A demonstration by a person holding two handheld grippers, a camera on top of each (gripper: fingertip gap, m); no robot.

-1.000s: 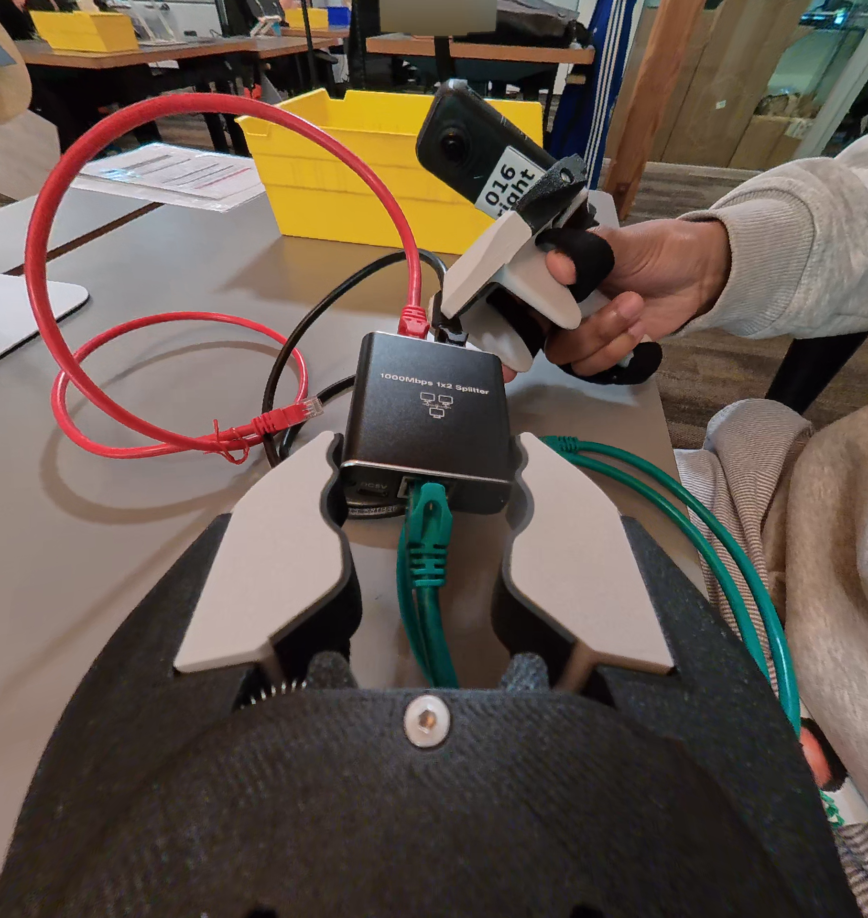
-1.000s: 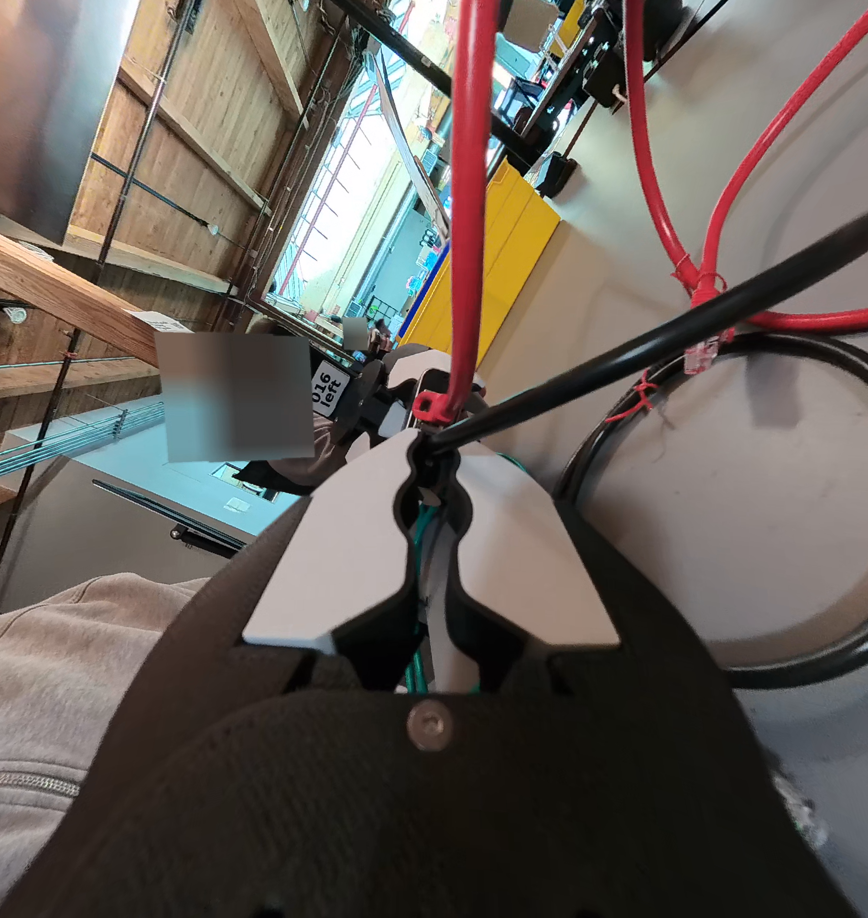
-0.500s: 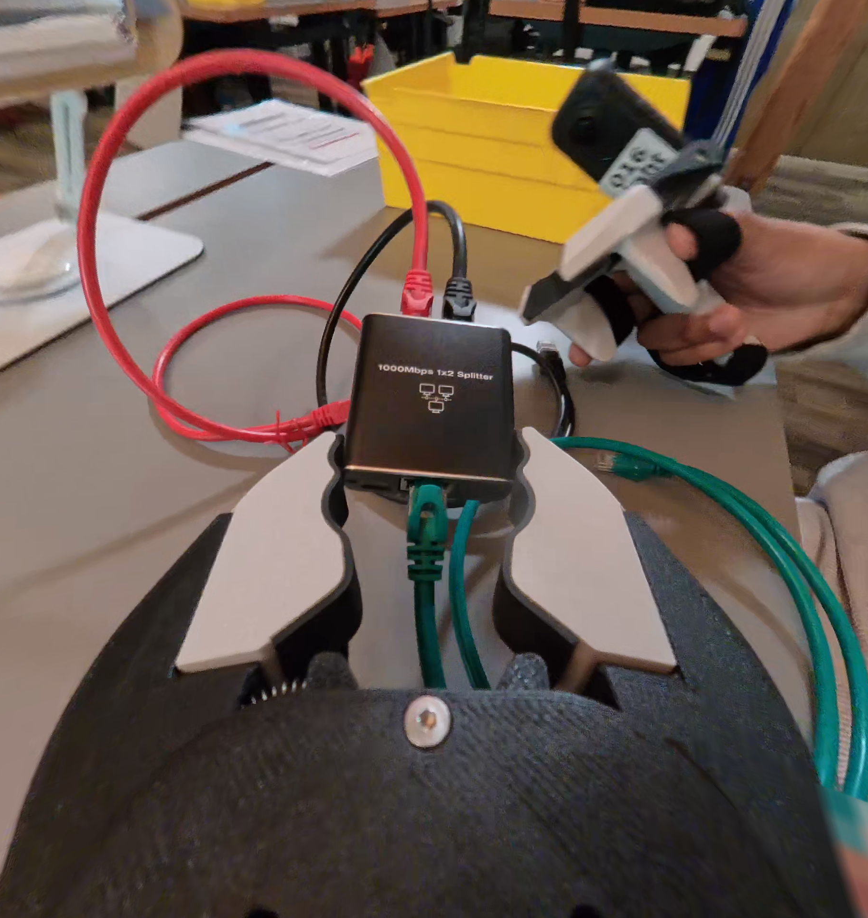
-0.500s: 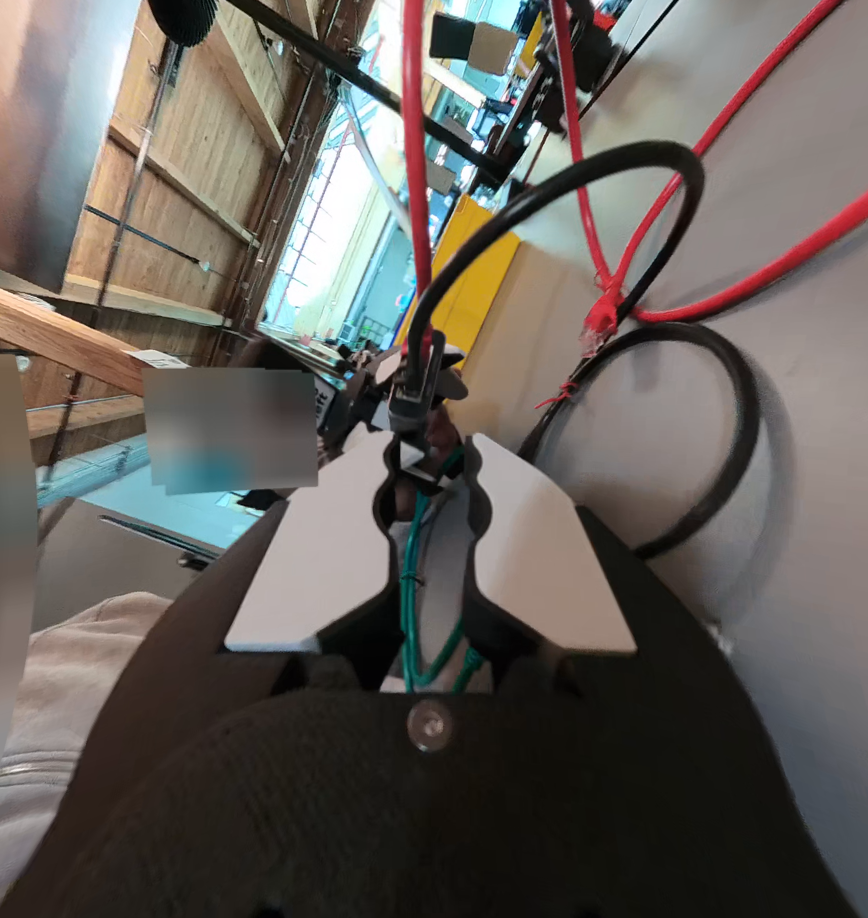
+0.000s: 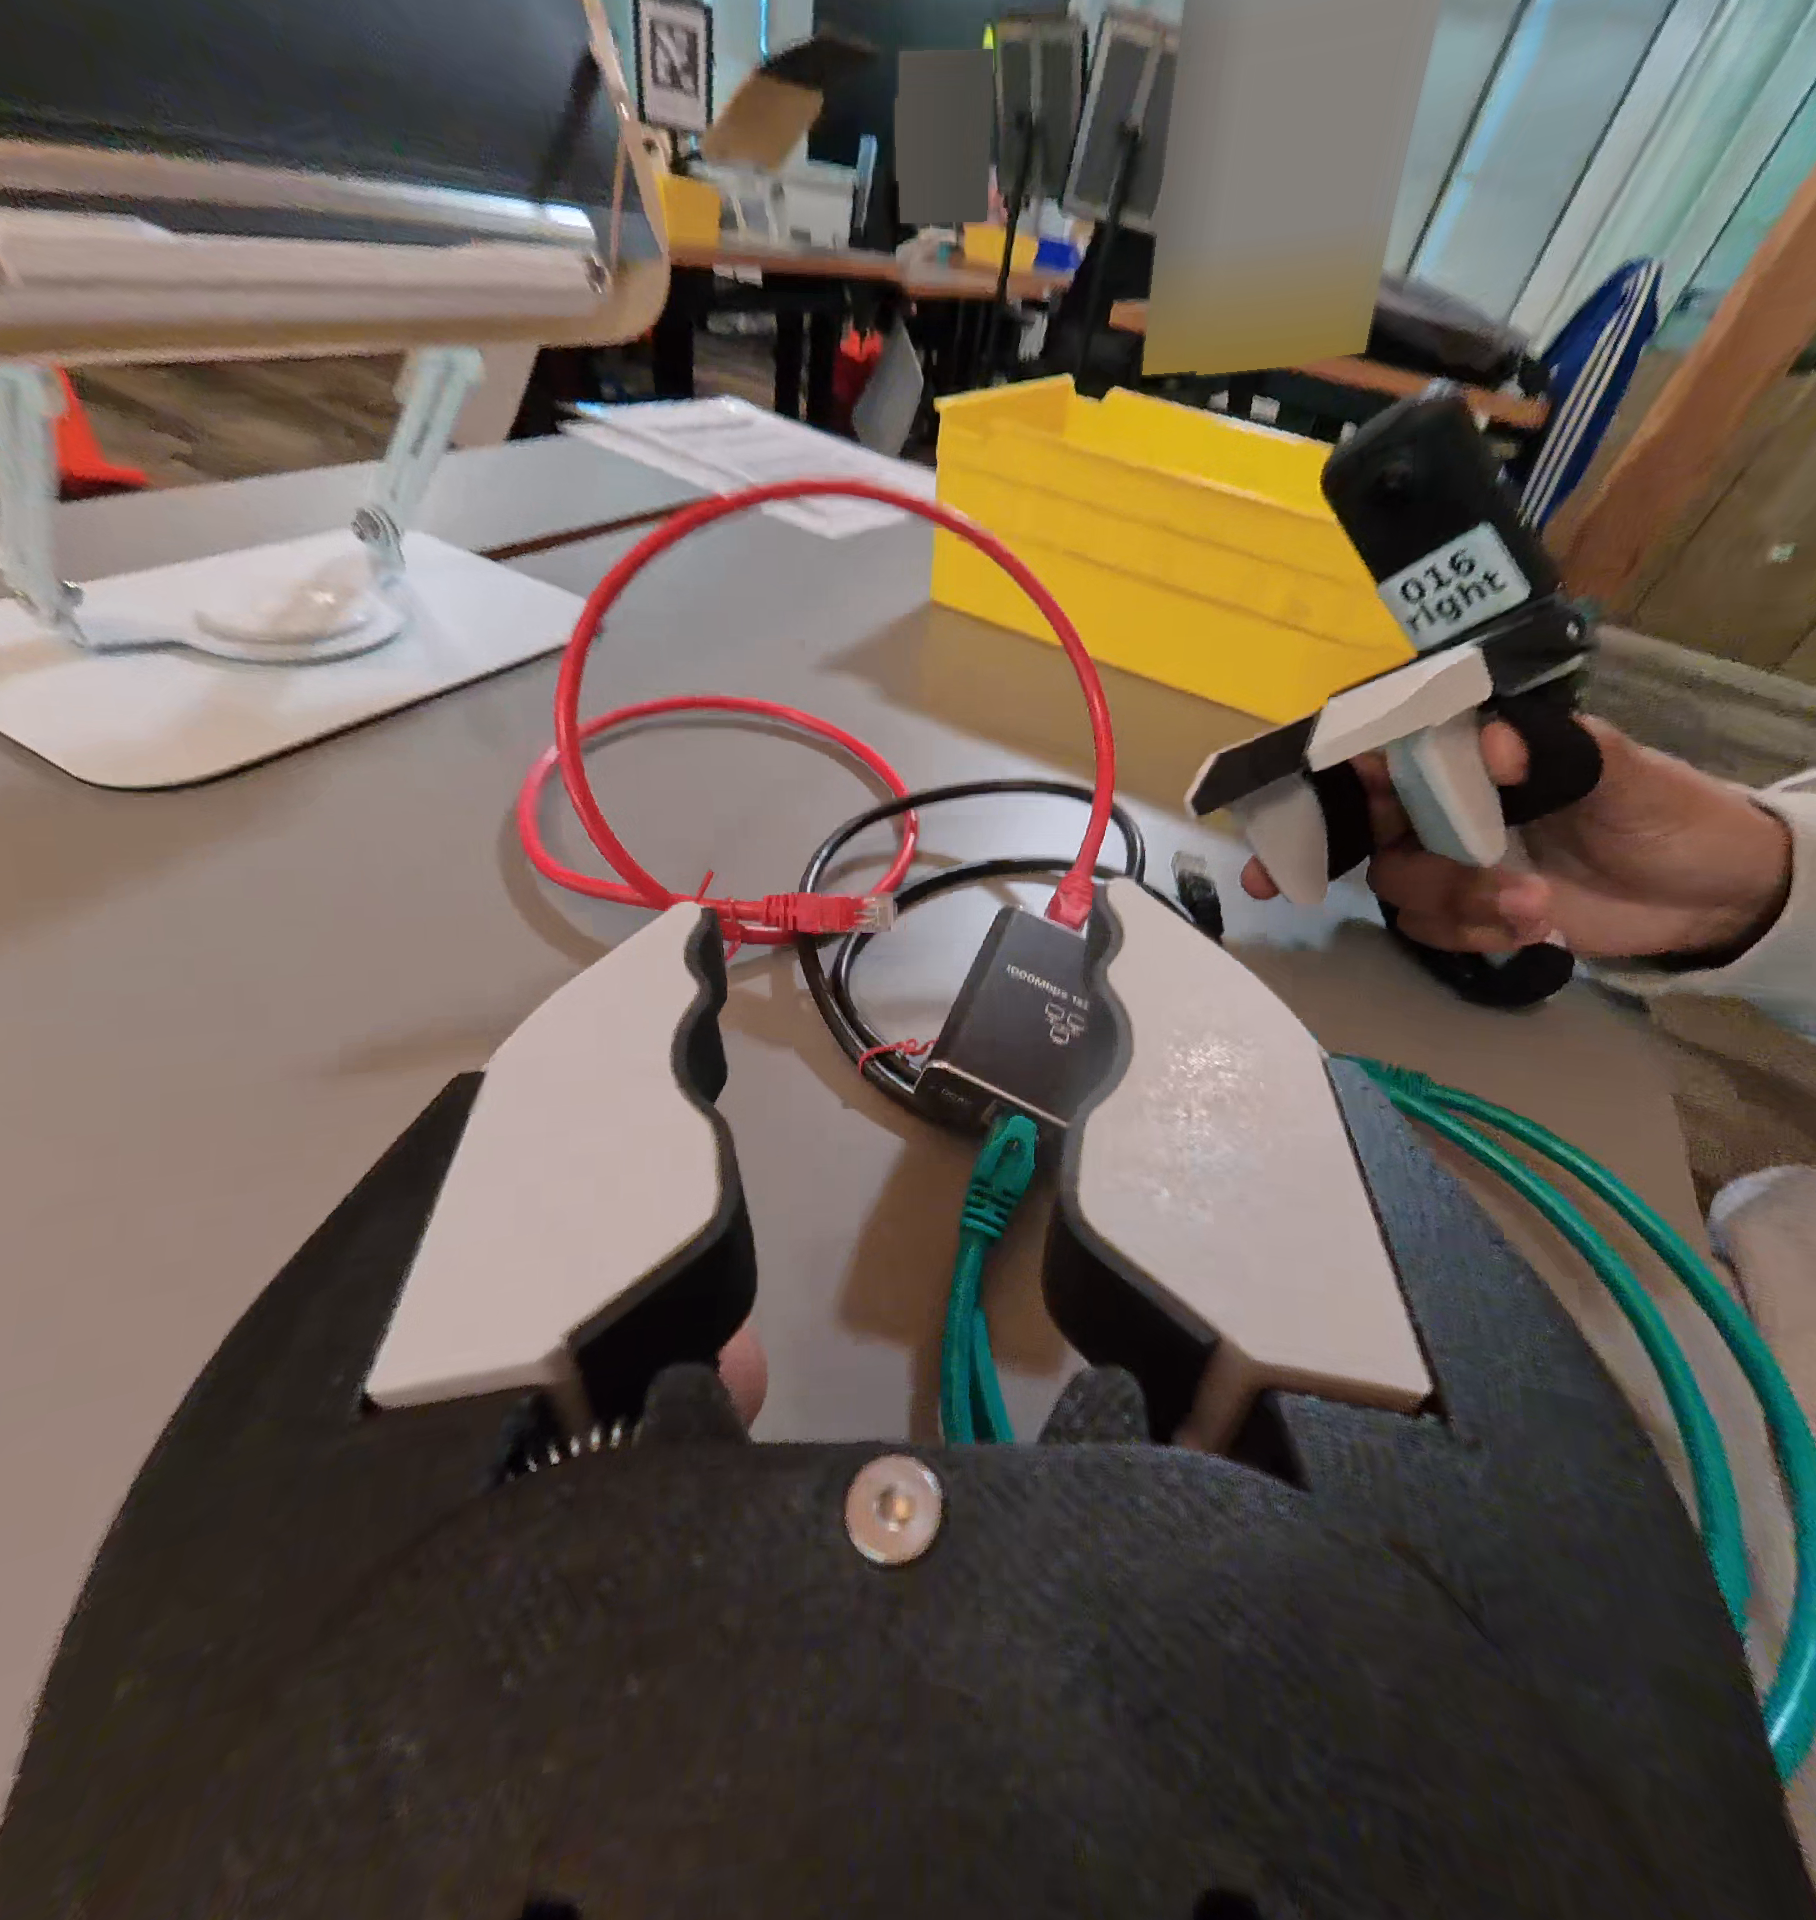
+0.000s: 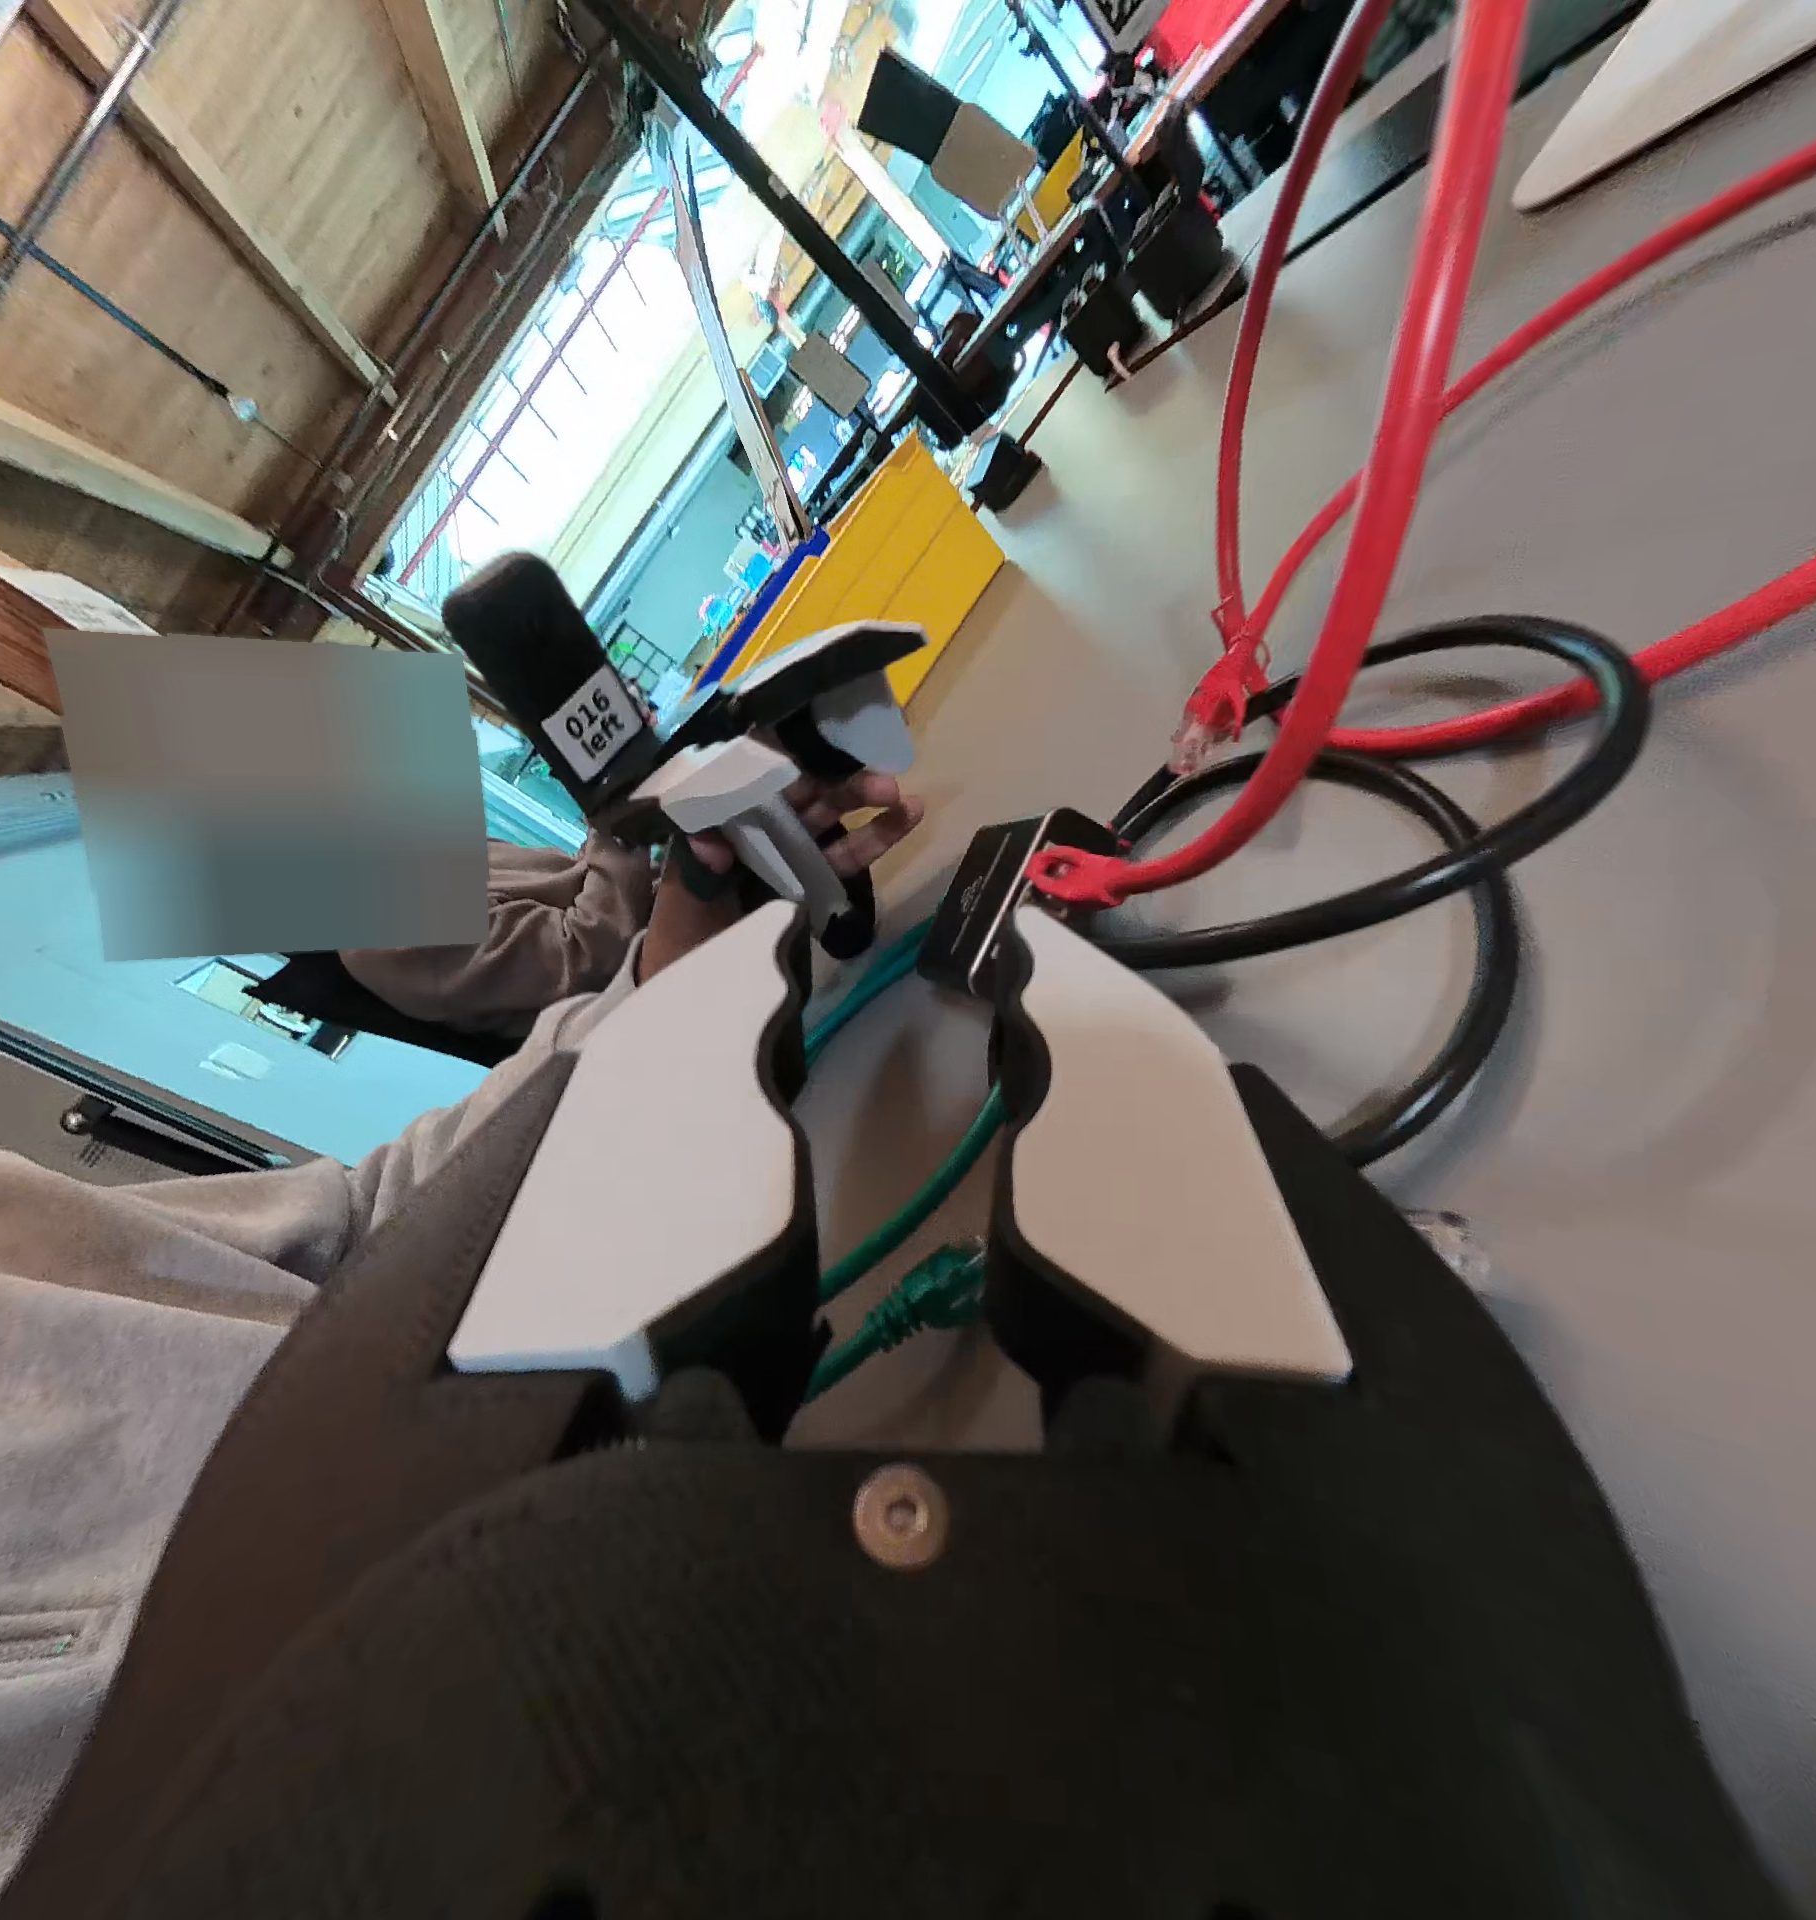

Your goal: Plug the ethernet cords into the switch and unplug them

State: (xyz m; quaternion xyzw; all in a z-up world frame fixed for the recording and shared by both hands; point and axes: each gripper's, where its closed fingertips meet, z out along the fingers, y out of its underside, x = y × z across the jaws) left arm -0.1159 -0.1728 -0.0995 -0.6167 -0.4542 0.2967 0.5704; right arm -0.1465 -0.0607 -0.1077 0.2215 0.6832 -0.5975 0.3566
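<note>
The black switch (image 5: 1029, 1023) lies on the grey table (image 5: 208, 1039). A red cord's plug (image 5: 1075, 899) sits in its far side and a green cord's plug (image 5: 1003, 1164) in its near side. My left gripper (image 5: 904, 914) is open and empty, raised above and behind the switch. Its right finger (image 5: 1195, 1091) hides the port beside the red plug. My right gripper (image 6: 899, 935) is open and empty, just short of the switch (image 6: 987, 894). It also shows in the left wrist view (image 5: 1247, 821), to the right of the switch. A black cord (image 6: 1455, 904) coils beside the switch.
A loose red plug (image 5: 831, 912) and a loose black plug (image 5: 1195, 883) lie on the table by the switch. A yellow bin (image 5: 1143, 540) stands behind, with papers (image 5: 738, 447) and a white stand base (image 5: 260, 655) to its left. Green cord loops (image 5: 1662, 1351) hang off the right edge.
My right gripper, shut on the black plug at the switch, opened and drew back to the right. My left gripper opened off the switch and pulled up and away; the switch stays on the table.
</note>
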